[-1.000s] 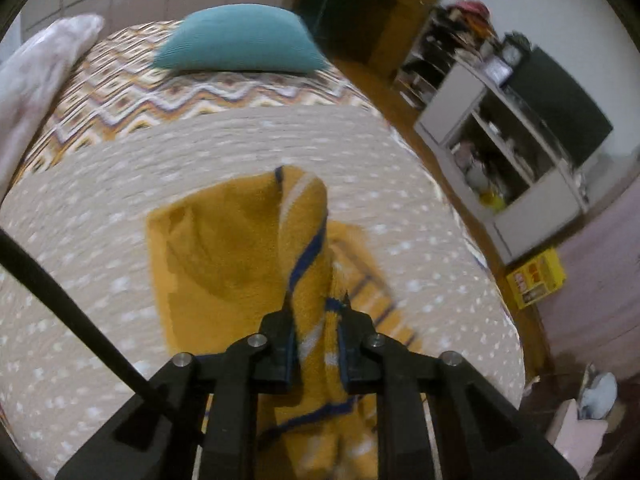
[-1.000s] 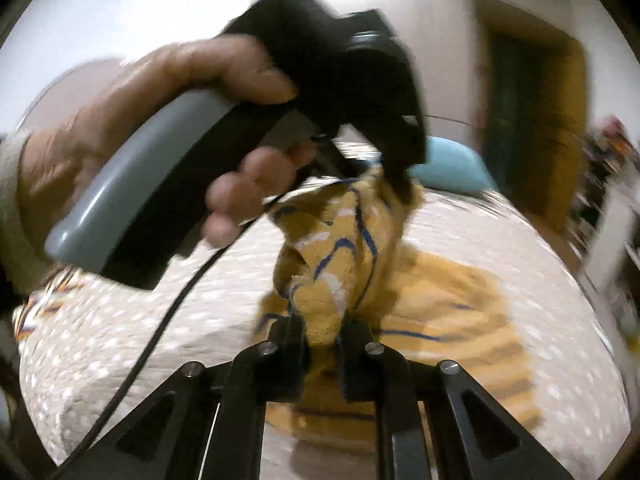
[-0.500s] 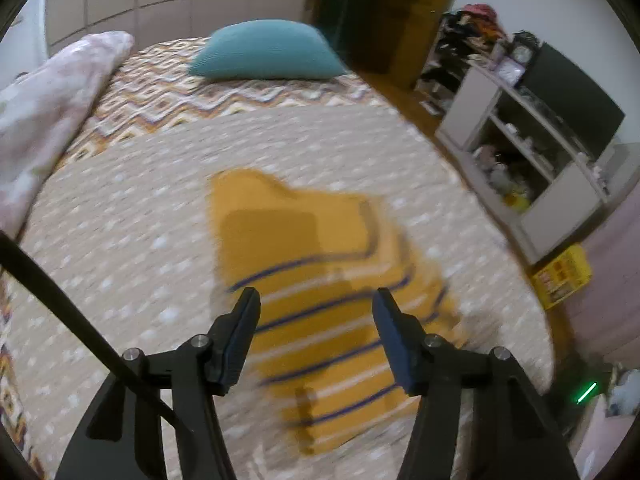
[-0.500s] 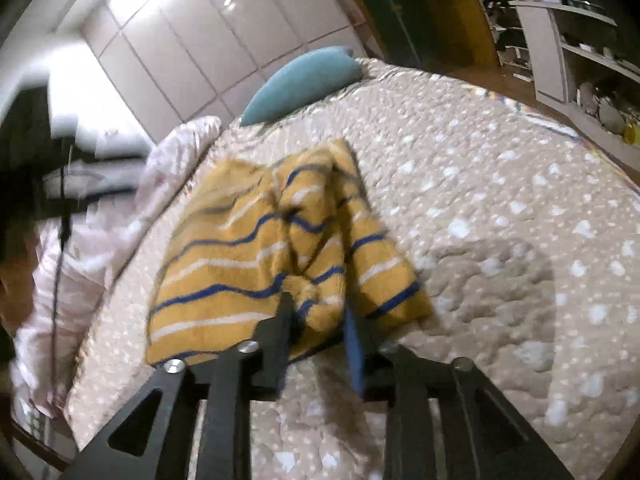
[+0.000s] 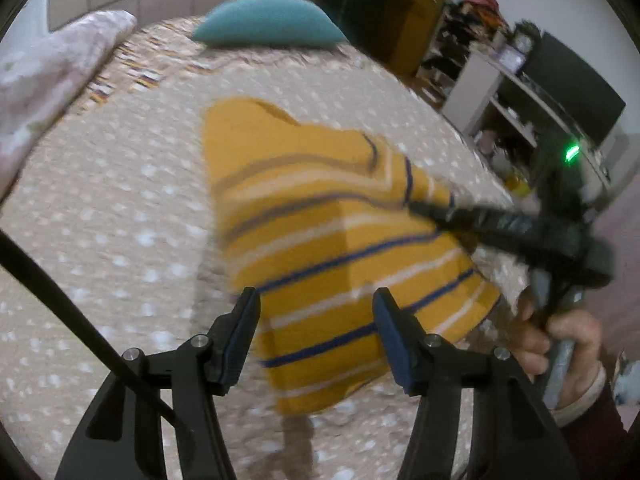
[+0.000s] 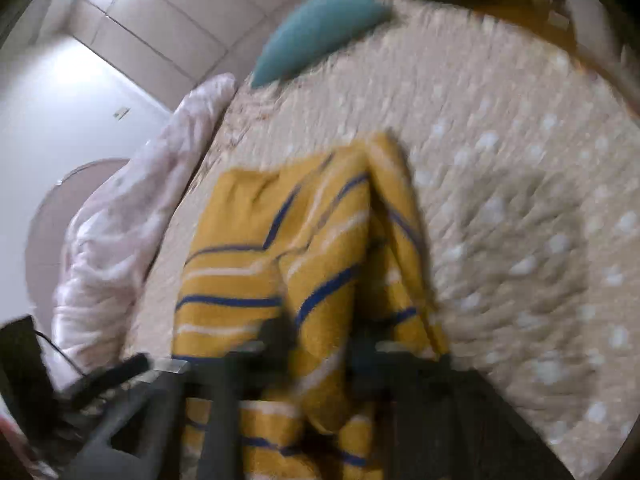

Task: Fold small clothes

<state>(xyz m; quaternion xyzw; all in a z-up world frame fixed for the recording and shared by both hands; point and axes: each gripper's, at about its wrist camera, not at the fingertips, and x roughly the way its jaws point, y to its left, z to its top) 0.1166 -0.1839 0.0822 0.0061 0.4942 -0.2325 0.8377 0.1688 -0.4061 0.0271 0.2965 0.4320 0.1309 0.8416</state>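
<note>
Snagging is your risk: your left gripper [image 5: 316, 312] hovers with jaws wide apart and empty just above the near hem of the yellow striped garment [image 5: 320, 240], and a careless dip could drag the soft knit and undo the fold. The garment lies on the dotted quilted bedspread [image 5: 120, 220], fuzzy, thick, banded blue and white. To the right, your right gripper [image 6: 320, 344] looks clamped on a bunched ridge of cloth; a hard pull would skew the layers.

Teal pillow [image 5: 268, 20] — dotted bedspread [image 5: 100, 220]
</note>
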